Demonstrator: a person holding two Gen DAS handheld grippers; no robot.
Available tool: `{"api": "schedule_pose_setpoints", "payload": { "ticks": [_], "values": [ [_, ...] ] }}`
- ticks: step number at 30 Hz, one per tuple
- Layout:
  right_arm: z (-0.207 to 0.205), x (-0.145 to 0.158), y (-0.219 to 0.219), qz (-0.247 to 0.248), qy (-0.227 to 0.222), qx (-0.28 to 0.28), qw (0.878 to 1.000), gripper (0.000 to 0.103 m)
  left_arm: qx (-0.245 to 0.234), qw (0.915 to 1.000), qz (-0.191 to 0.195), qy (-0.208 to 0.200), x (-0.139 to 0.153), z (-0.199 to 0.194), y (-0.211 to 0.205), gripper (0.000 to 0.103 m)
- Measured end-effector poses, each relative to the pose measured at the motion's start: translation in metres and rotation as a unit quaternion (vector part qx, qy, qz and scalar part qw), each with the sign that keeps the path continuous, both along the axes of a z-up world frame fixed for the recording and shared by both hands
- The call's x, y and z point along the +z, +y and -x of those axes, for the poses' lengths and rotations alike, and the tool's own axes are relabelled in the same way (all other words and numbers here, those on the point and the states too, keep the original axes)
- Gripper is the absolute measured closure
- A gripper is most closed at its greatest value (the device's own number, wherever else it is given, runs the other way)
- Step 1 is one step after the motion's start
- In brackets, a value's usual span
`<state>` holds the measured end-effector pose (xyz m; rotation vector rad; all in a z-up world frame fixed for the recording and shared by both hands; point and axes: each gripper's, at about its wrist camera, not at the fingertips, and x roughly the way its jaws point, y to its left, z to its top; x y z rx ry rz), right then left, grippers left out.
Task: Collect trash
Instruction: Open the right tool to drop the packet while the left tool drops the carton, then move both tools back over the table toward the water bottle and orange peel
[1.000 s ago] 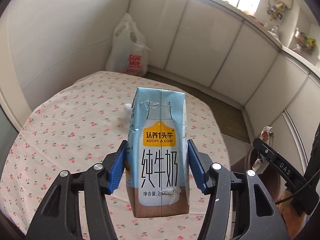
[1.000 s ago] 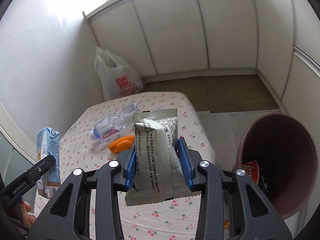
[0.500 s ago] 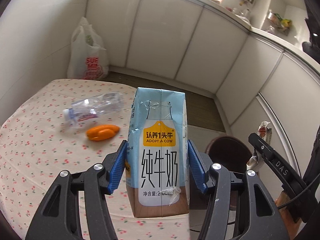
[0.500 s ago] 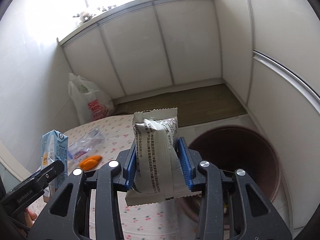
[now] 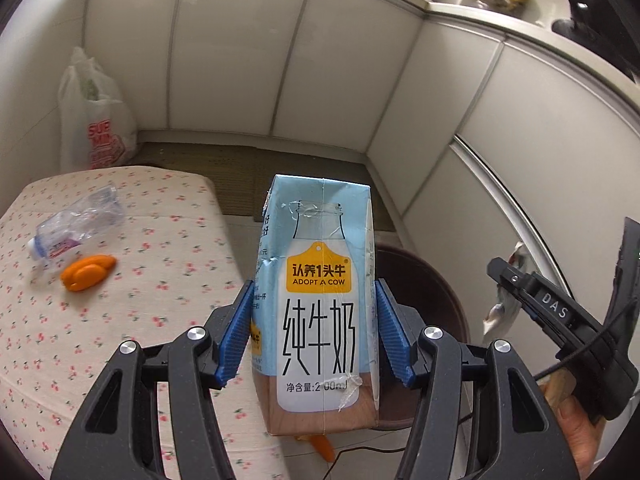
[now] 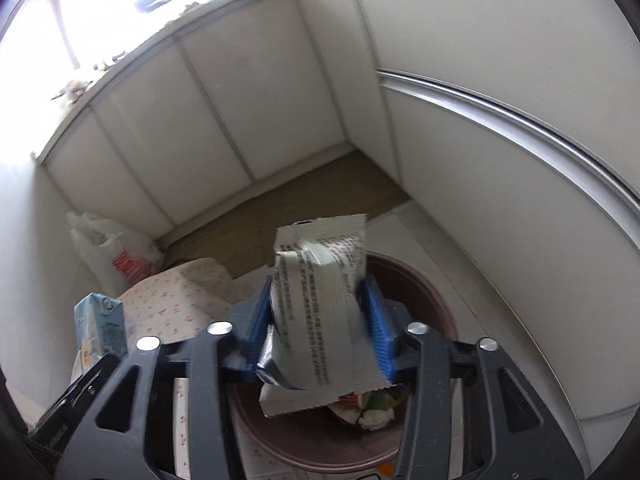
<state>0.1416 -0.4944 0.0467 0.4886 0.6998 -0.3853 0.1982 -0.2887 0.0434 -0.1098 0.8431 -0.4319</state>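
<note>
My left gripper (image 5: 314, 332) is shut on a blue and white milk carton (image 5: 320, 292), held upright just past the table's right edge, with the brown trash bin (image 5: 424, 300) behind it. My right gripper (image 6: 318, 324) is over the open brown trash bin (image 6: 404, 284), with a silver snack wrapper (image 6: 320, 312) between its blue pads, tilted; the right pad seems a little off the wrapper. Trash lies in the bin's bottom (image 6: 368, 412). A crushed clear bottle (image 5: 76, 226) and an orange peel (image 5: 86, 276) lie on the tablecloth.
The table has a cherry-print cloth (image 5: 132, 320). A white plastic bag (image 5: 94, 120) stands on the floor by the white wall panels. An orange scrap (image 5: 322, 446) lies on the floor by the bin. The other gripper (image 5: 560, 320) shows at the right of the left view.
Both grippers have swung right, from over the table toward the bin. The right gripper now hangs over the bin's mouth, and the wrapper has tilted between its pads.
</note>
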Motion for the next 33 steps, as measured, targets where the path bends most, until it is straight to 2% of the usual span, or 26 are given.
{"api": "schedule_pose_setpoints", "payload": {
  "ticks": [1, 6, 11, 18, 21, 30, 33],
  "values": [
    [0.003, -0.003, -0.007, -0.006, 0.002, -0.019, 1.0, 0.015, -0.006, 1.0, -0.002, 0.0, -0.001, 0.0, -0.009, 0.046],
    [0.018, -0.002, -0.027, -0.01, -0.005, -0.081, 0.997, 0.007, -0.025, 0.9996, -0.01, 0.0, -0.004, 0.0, -0.037, 0.046],
    [0.032, -0.006, -0.041, -0.016, 0.001, -0.11, 0.994, 0.007, -0.039, 0.999, -0.02, 0.006, -0.01, -0.002, -0.058, 0.045],
    [0.039, -0.007, -0.052, -0.022, -0.01, -0.122, 0.992, 0.007, -0.039, 0.9979, -0.026, 0.046, -0.024, -0.016, -0.074, 0.042],
    [0.038, -0.007, -0.054, -0.023, -0.006, -0.121, 0.992, 0.007, -0.032, 0.9982, -0.033, 0.039, -0.023, -0.015, -0.074, 0.036],
    [0.02, -0.007, -0.036, 0.008, 0.018, -0.091, 0.996, 0.007, -0.01, 0.9987, -0.045, 0.024, -0.02, -0.015, -0.059, 0.036],
    [0.015, -0.007, -0.028, 0.014, 0.023, -0.078, 0.997, 0.007, 0.003, 0.9987, -0.043, 0.027, -0.019, -0.018, -0.049, 0.03]
  ]
}}
